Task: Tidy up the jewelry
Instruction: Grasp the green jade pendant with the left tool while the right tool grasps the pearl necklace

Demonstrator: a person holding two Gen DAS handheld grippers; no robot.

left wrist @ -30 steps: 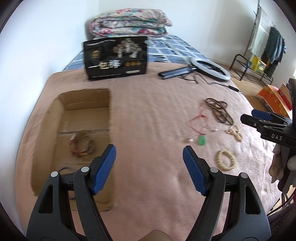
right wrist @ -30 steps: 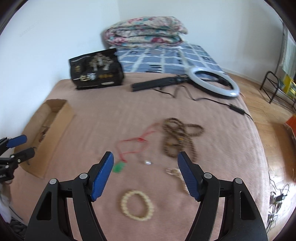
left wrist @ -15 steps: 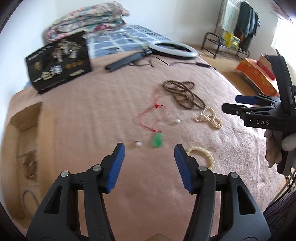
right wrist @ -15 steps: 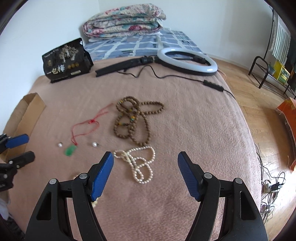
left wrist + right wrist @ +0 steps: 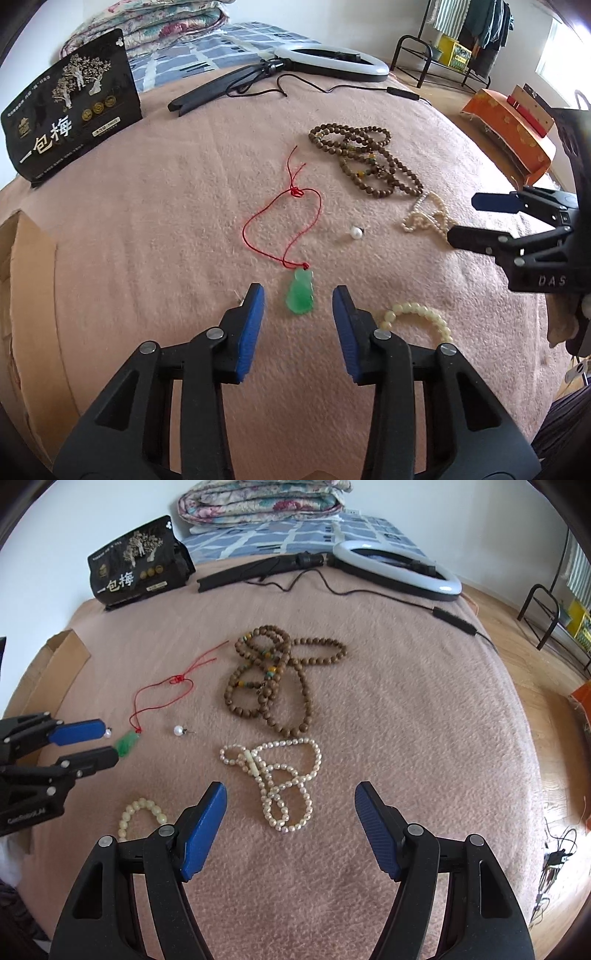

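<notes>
The left gripper (image 5: 298,295) is hovering low over the pink blanket (image 5: 166,229) with its blue pads apart, the green pendant (image 5: 301,291) on its red cord (image 5: 284,218) lying between them, untouched. The right gripper (image 5: 291,799) is hanging wide apart and empty just short of the tangled pearl necklace (image 5: 280,779), with the brown bead strand (image 5: 273,679) lying beyond and a cream bracelet (image 5: 138,816) beside it.

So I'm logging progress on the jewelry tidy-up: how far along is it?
Early. Nothing is gripped: the open left gripper straddles the green jade pendant on its red cord; the open right gripper faces the white pearl necklace. The brown wooden bead strand, cream bead bracelet and loose pearl earrings remain on the pink blanket.
</notes>
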